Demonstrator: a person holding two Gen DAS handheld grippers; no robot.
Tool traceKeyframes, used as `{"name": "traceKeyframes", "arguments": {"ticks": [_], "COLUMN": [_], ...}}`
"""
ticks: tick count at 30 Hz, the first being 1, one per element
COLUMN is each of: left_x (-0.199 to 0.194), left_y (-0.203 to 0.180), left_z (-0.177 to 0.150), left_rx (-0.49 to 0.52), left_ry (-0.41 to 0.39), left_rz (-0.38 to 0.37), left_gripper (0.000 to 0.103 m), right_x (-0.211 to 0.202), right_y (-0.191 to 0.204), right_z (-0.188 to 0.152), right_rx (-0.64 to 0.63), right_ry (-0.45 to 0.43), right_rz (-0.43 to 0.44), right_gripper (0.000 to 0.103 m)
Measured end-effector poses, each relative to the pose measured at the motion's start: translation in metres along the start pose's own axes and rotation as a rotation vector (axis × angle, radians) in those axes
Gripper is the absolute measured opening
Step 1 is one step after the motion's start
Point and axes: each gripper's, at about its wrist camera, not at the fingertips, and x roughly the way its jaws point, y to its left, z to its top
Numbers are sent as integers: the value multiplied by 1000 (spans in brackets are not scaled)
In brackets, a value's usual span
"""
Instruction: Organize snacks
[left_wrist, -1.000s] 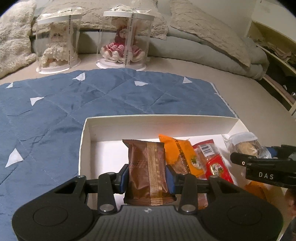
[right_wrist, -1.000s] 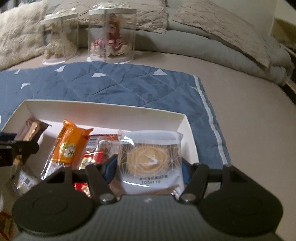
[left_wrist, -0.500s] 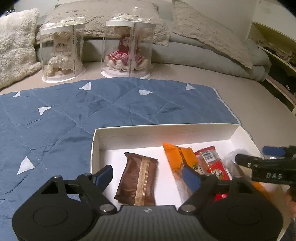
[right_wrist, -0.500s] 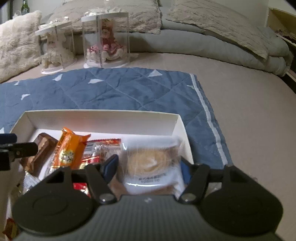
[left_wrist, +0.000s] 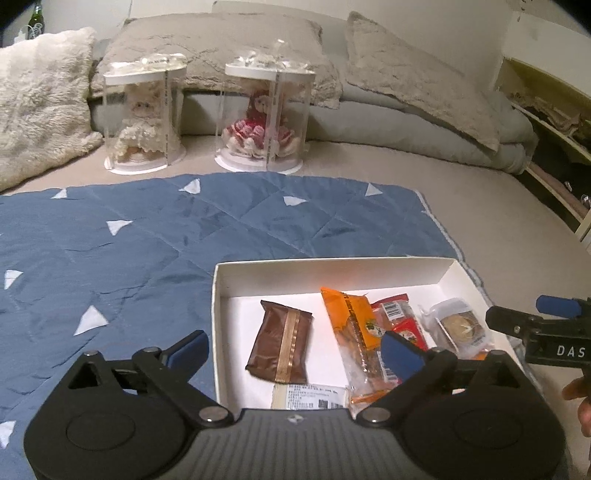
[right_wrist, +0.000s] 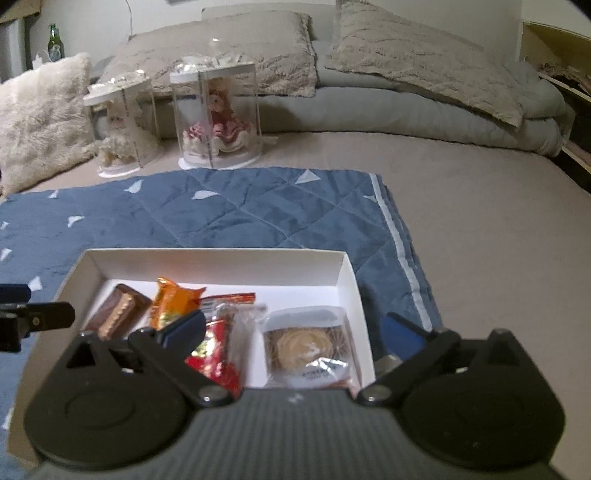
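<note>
Nearest the left wrist camera, the left gripper (left_wrist: 293, 349) has just been opening and its blue-padded jaws now stand spread wide with nothing pressed between them; the brown snack packet (left_wrist: 280, 345) with its gold stripe lies flat and free on the floor of the white box (left_wrist: 332, 271), below the gap. Just right of that packet lies an orange wrapper (left_wrist: 351, 325), then a red-and-clear wrapped sweet (left_wrist: 400, 321), and at the box's right end a clear-wrapped round cookie (left_wrist: 460, 326); a white labelled packet (left_wrist: 310, 396) peeks out at the near edge. The right gripper (right_wrist: 293, 334) has likewise just been opening, its jaws as wide apart as the left's and gripping nothing, with the cookie pack (right_wrist: 308, 347) resting in the right end of the box (right_wrist: 221, 264) beneath them. From that side the same row reads leftward: red sweet (right_wrist: 218, 350), orange wrapper (right_wrist: 173, 301), brown packet (right_wrist: 118, 314). The box sits on a blue quilted mat (left_wrist: 147, 236) with white triangles, spread over a beige bedsheet (right_wrist: 480, 229). Beyond the mat stand two clear cylindrical cases, one holding a cream doll (left_wrist: 142, 125) and one a red-dressed doll (left_wrist: 264, 122). Farthest back lie a fluffy white cushion (left_wrist: 40, 99), beige pillows (left_wrist: 221, 40) and a folded grey duvet (right_wrist: 406, 107).
</note>
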Motion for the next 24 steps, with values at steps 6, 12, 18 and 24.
{"name": "traceKeyframes", "arguments": {"ticks": [6, 12, 18, 24], "left_x": [-43, -89, -131, -168], "left_y": [-1, -3, -7, -8], "left_z": [-4, -14, -24, -42], "left_rx": [-11, -14, -12, -26], "left_ry": [-4, -21, -49, -86], "left_rz": [7, 9, 31, 36], "left_gripper": [103, 103, 103, 103], "right_x": [-44, -90, -136, -180], "right_y": [5, 13, 22, 33], "right_z": [-1, -4, -15, -31], "right_rx": [14, 3, -2, -10], "right_ry": [-23, -39, -72, -112], "right_rz": [16, 10, 21, 34], "right_gripper": [103, 103, 103, 103]}}
